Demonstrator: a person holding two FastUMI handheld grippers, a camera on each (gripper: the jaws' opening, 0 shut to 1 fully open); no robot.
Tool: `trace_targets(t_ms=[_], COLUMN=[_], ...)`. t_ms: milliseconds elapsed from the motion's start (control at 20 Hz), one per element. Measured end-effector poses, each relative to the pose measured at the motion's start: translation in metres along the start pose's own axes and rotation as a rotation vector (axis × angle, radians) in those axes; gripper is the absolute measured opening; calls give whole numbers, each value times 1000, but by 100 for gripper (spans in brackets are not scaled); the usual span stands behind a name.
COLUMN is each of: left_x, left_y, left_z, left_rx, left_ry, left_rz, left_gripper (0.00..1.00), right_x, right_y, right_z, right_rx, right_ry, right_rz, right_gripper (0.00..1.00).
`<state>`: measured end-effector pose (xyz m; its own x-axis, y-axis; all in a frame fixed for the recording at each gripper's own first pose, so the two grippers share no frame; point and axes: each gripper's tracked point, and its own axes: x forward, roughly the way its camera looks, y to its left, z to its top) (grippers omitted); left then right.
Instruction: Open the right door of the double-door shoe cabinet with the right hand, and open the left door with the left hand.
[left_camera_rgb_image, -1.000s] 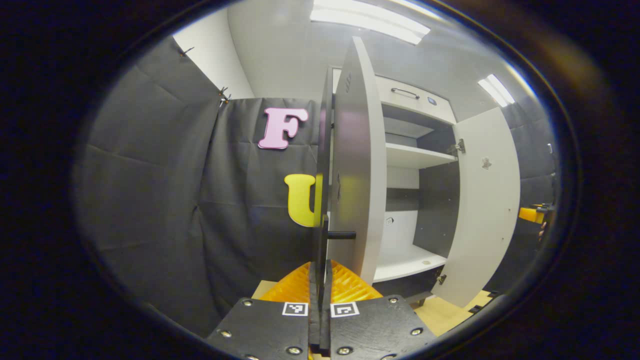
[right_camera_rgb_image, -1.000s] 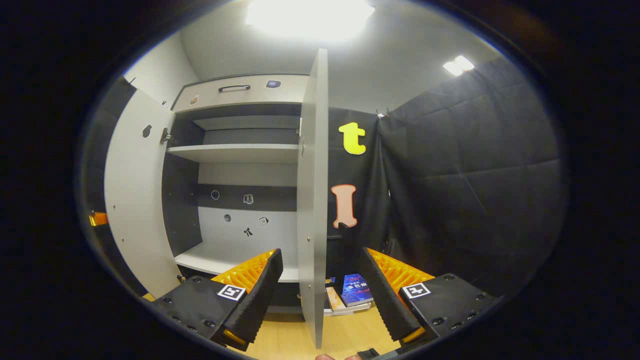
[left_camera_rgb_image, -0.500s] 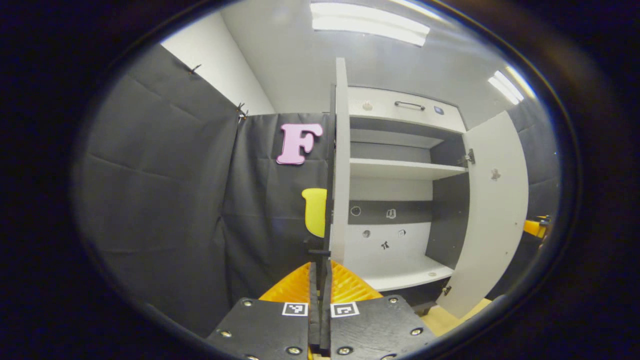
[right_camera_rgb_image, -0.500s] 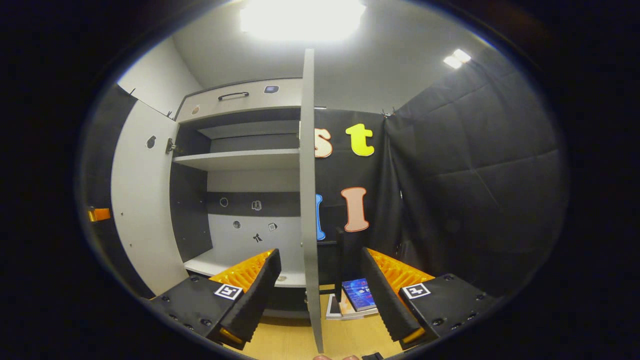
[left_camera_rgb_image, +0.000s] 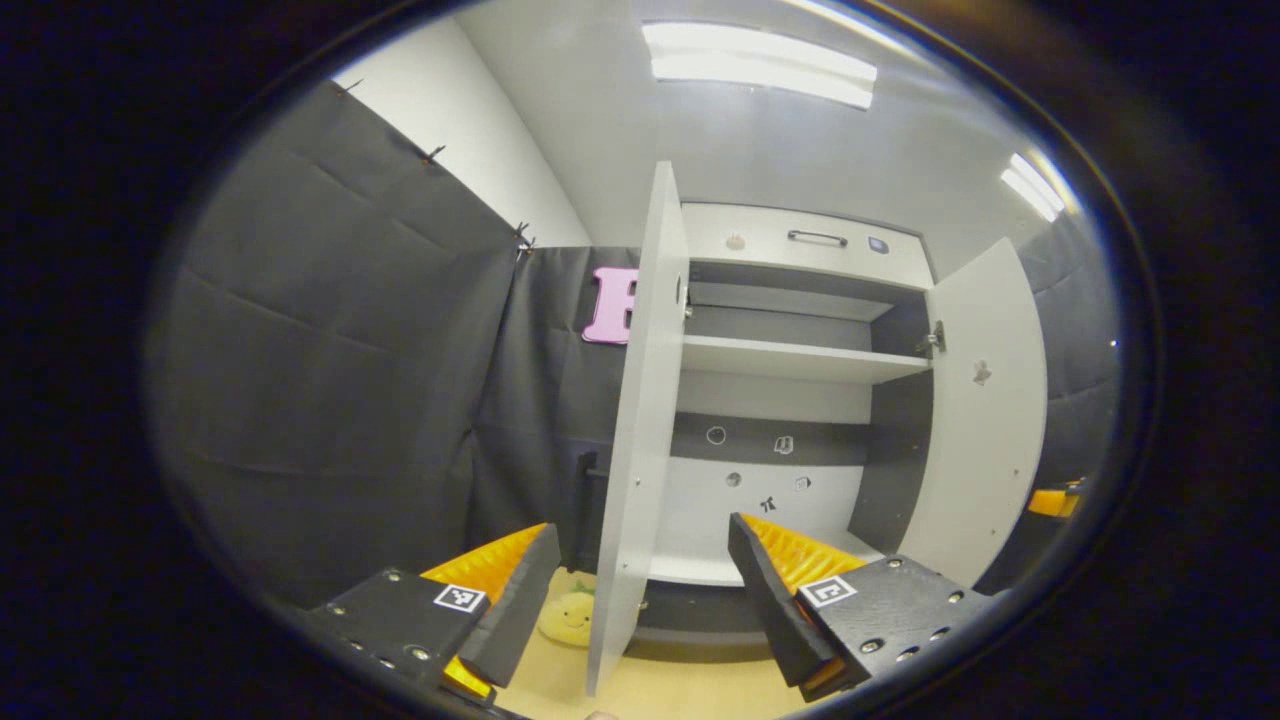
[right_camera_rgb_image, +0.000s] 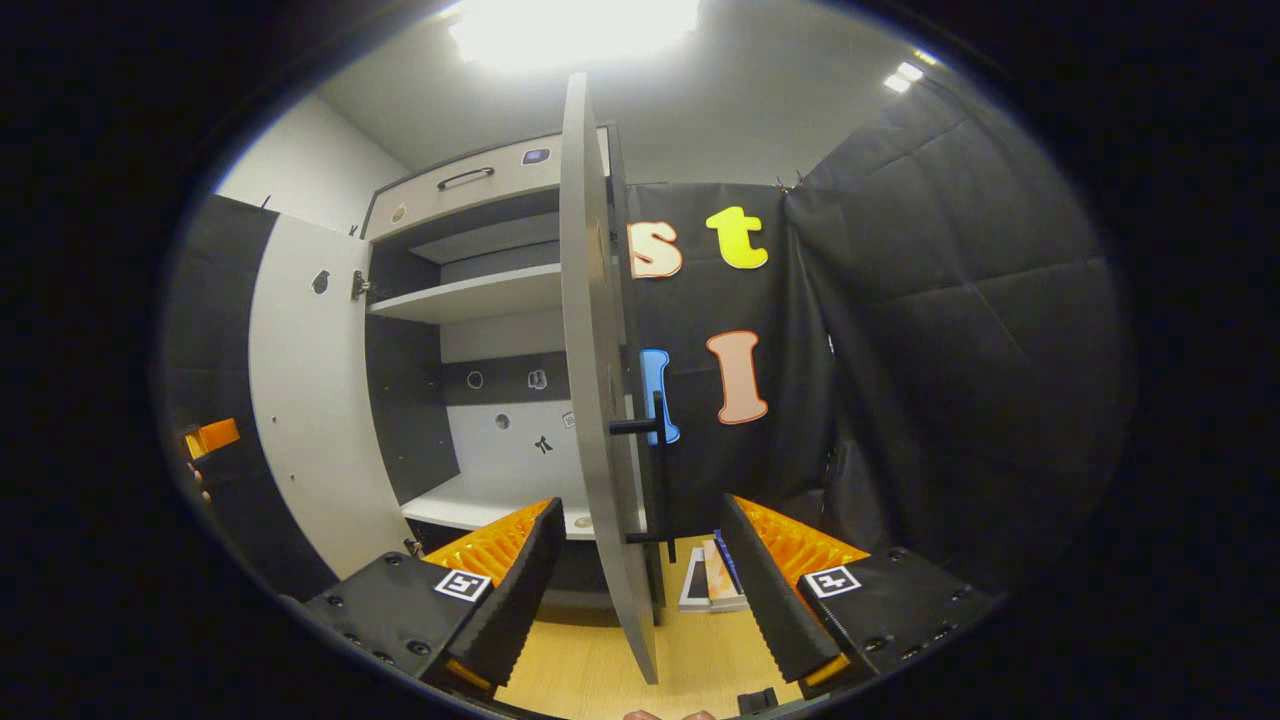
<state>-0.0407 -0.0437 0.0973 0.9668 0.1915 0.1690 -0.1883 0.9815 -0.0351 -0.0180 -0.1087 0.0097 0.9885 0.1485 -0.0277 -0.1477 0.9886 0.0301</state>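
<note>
Your left gripper (left_camera_rgb_image: 628, 610) has its orange-ribbed black fingers spread apart, straddling the edge of the tall white left cabinet door (left_camera_rgb_image: 640, 420), which stands swung out edge-on with its long axis vertical. Your right gripper (right_camera_rgb_image: 638, 590) is likewise spread, holding nothing, around the edge of the white right cabinet door (right_camera_rgb_image: 590, 380), whose black bar handle (right_camera_rgb_image: 657, 470) lies just ahead, right of centre. Both doors stand wide off the white shelved shoe cabinet (left_camera_rgb_image: 800, 355), so the task looks essentially complete.

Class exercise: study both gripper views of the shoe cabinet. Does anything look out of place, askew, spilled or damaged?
Nothing looks damaged or spilled. Both doors, left and right, stand wide open and the shelves sit level. The only stray items lie on the floor: a yellow plush toy beside the left door and some books beside the right.
</note>
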Motion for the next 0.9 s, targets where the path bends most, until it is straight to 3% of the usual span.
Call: trace_targets(t_ms=[250, 550, 900], left_x=[-16, -9, 5], left_y=[-3, -14, -24], left_z=[-13, -2, -30], left_rx=[49, 171, 112], left_ry=[40, 14, 65], left_rz=[17, -57, -141], left_gripper=[97, 99, 99], right_x=[-7, -4, -16], right_y=[0, 18, 31], right_z=[-12, -8, -18], right_rx=[11, 82, 65], right_ry=[28, 28, 40], right_rz=[3, -15, -61], right_gripper=[98, 98, 98])
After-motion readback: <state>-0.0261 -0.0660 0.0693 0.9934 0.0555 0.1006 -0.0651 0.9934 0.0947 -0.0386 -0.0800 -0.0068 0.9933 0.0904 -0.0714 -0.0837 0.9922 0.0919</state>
